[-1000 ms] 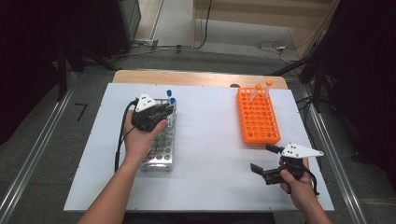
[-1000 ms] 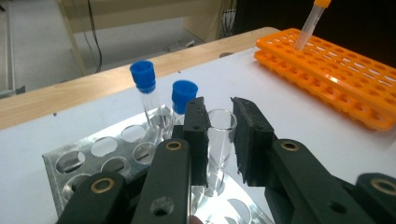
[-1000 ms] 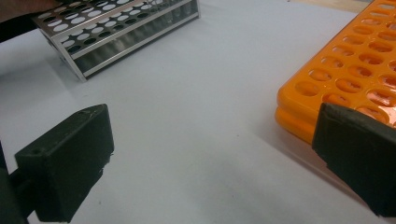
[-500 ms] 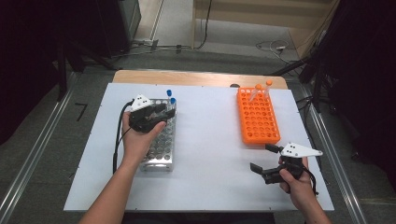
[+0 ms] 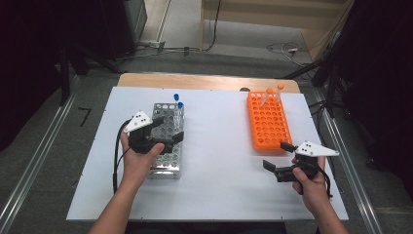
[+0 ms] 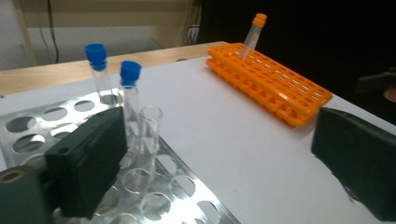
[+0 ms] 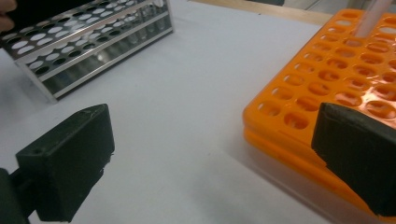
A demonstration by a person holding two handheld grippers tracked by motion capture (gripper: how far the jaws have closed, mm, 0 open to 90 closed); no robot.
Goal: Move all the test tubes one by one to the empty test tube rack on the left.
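Hovering wide open and empty over the metal rack [image 5: 167, 141], your left tool [image 5: 168, 129] hides its near tube holes.

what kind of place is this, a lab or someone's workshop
Most likely a lab-style test bench set up for recording. A metal tube rack with blue-capped tubes and an orange rack stand on a white table, with cables on the floor behind.
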